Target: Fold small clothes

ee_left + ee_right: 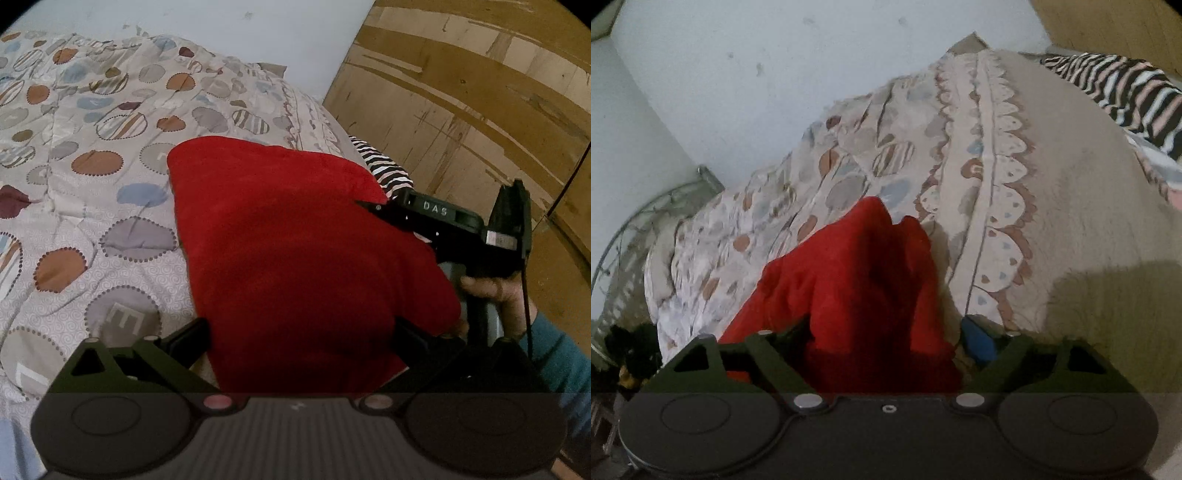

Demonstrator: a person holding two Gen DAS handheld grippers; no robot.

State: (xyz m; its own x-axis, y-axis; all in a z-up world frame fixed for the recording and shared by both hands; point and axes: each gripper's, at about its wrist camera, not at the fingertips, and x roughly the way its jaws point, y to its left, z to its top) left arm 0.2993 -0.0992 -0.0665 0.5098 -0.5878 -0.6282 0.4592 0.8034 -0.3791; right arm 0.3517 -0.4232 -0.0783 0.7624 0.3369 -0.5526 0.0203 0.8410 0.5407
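Red cloth (295,251) lies on the bed, on the patterned quilt (92,147), and seen from the left wrist it looks like a thick folded slab stretching away from the camera. The left gripper (301,332) sits at the cloth's near edge with its two fingers standing apart on either side of the red fabric; the cloth fills the gap, but I cannot tell whether the pads press it or merely flank it. At the cloth's right edge the right gripper (373,206) reaches in, held in a person's hand (491,288) with a teal sleeve (561,354) behind it. Past that edge a striped garment (384,170) lies near the wooden cupboard (480,110).

From the right wrist, the same cloth (857,288) rises in a bunched ridge between the right gripper's (882,332) fingers. Its jaws stand wide, with a blue pad (975,339) showing clear of the fabric on one side, so I judge nothing is pinched there. The quilt (997,184) runs beyond the cloth to the pale wall (775,74), with the striped garment (1126,96) off past the cloth's far right.

The risk, as I see it: with the right side loose and the fabric heaped, any tug from the left could drag the slab askew and spill the fold open. Closing on that ridge could also catch only the top layer, or pinch quilt along with it.
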